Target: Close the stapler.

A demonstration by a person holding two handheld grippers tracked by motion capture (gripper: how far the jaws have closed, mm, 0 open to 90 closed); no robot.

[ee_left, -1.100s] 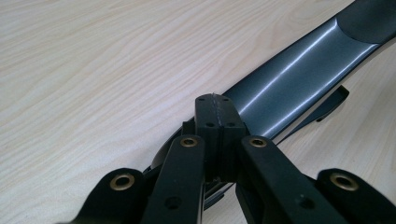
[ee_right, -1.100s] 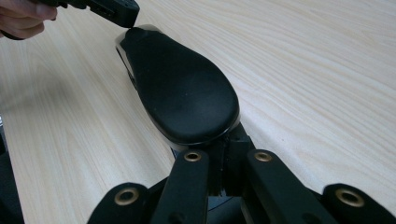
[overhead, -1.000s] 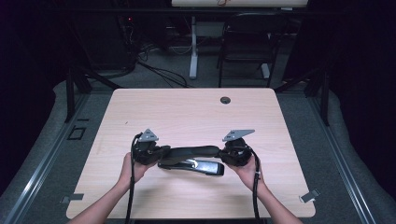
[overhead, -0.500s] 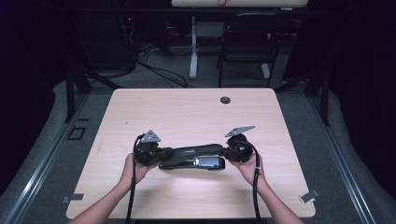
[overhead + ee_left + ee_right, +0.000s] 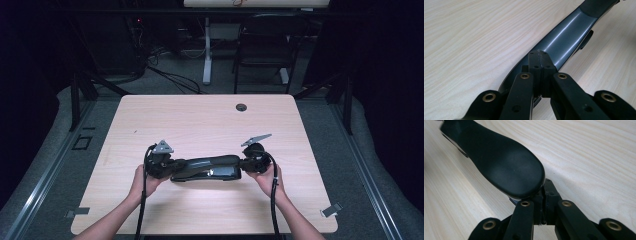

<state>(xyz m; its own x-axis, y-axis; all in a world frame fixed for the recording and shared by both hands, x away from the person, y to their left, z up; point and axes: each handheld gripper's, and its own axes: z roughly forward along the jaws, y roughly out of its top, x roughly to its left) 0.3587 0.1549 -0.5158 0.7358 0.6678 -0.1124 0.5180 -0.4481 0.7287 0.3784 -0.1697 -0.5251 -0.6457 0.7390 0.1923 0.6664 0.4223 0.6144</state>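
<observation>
A long black and dark grey stapler (image 5: 207,167) lies crosswise near the front of the wooden table (image 5: 200,120). My left gripper (image 5: 172,167) is at its left end and my right gripper (image 5: 245,164) at its right end, each held by a hand. In the left gripper view the jaws are pressed together at the gripper (image 5: 539,53), over the end of the stapler's grey arm (image 5: 566,37). In the right gripper view the gripper (image 5: 545,185) is shut just under the stapler's rounded black handle (image 5: 501,162). What sits between each pair of jaws is hidden.
A round cable hole (image 5: 241,107) sits near the table's far edge. Behind the table stand a dark chair (image 5: 262,45) and a white desk leg (image 5: 206,50) with cables on the floor. Bare wood surrounds the stapler on all sides.
The stapler, slanted a second ago, now lies level across the table. Both grippers moved with its ends; the right one came slightly toward the person.
</observation>
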